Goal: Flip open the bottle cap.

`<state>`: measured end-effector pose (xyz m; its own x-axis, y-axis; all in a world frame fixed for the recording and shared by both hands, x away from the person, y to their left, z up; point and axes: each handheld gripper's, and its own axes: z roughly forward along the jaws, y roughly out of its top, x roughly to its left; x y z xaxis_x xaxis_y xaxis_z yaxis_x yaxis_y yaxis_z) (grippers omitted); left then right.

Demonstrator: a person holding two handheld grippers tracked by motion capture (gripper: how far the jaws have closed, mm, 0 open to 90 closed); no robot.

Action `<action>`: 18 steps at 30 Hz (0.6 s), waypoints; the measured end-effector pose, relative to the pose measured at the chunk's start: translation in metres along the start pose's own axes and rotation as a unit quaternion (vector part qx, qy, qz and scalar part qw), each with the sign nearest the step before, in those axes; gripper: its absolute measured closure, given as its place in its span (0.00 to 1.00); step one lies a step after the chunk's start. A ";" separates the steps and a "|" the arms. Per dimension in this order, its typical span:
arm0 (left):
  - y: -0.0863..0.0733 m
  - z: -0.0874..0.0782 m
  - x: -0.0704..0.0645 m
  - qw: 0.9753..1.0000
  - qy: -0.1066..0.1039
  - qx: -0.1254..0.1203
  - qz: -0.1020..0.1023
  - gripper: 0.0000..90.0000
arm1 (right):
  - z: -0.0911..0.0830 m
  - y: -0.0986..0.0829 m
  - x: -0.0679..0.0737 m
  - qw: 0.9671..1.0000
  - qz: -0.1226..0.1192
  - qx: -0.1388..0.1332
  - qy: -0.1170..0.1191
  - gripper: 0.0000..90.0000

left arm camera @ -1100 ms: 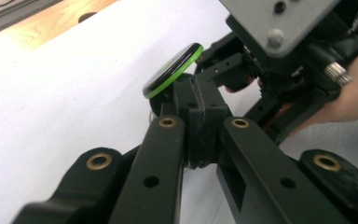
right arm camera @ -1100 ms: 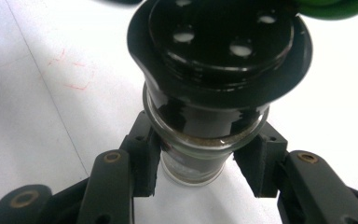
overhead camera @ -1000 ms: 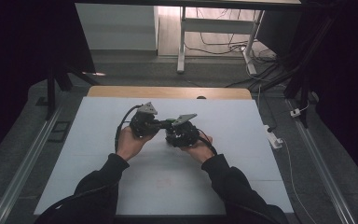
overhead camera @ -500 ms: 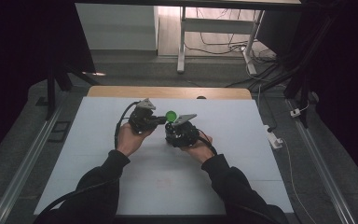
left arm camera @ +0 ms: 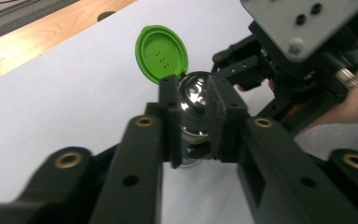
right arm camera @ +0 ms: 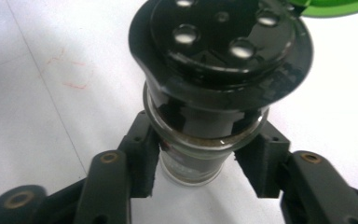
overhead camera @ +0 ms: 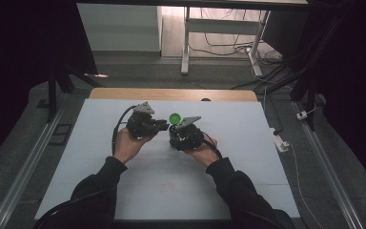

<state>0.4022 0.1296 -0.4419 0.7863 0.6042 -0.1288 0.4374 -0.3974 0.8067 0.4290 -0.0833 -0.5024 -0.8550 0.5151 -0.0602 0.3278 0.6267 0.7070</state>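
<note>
Standing on the white tabletop point(overhead camera: 124, 191), the glass shaker jar point(right arm camera: 191, 154) is clamped at its body by the right tongs point(right arm camera: 200, 163), presumably for steadiness. Its black sifter cap point(left arm camera: 196, 88) is gripped by the left tongs point(left arm camera: 193, 116); the green flip lid point(left arm camera: 162, 53) is raised.

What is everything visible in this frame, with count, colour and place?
Spice jar: one, clear glass with a black shaker top, mid-table between the grippers.
Flip lid: one, green, hinged open on the jar's top.
Table mat: one, white, over the table.
Table edge: one, wooden, far side.
Power strip: one, white, right of the mat.
Left gripper: one, black, fingers closed around the jar's top.
Right gripper: one, black, fingers on the glass body.
Hands: two, dark sleeves, from the near edge.
</note>
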 end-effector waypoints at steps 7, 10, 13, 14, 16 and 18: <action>-0.006 -0.009 -0.008 1.000 0.003 0.007 0.001 0.63 | -0.008 0.001 -0.002 1.000 0.023 -0.006 0.014 0.40; -0.009 -0.013 -0.010 1.000 0.001 0.013 0.000 0.57 | -0.011 0.001 -0.001 0.999 0.026 -0.008 0.018 0.37; -0.014 -0.019 -0.013 1.000 -0.001 0.018 0.000 0.49 | -0.015 0.002 0.001 0.999 0.030 -0.012 0.018 0.33; -0.016 -0.021 -0.013 1.000 -0.003 0.020 0.000 0.46 | -0.016 0.002 0.002 0.999 0.028 -0.010 0.016 0.32; -0.020 -0.026 -0.014 1.000 -0.005 0.019 -0.008 0.40 | -0.019 0.001 0.003 0.999 0.029 -0.013 0.018 0.30; -0.025 -0.031 -0.013 1.000 -0.010 0.017 -0.017 0.35 | -0.020 0.000 0.004 0.999 0.031 -0.011 0.020 0.28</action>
<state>0.3673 0.1532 -0.4422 0.7793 0.6039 -0.1674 0.4780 -0.3999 0.7821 0.4176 -0.0931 -0.4881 -0.8493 0.5277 0.0124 0.3715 0.5809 0.7242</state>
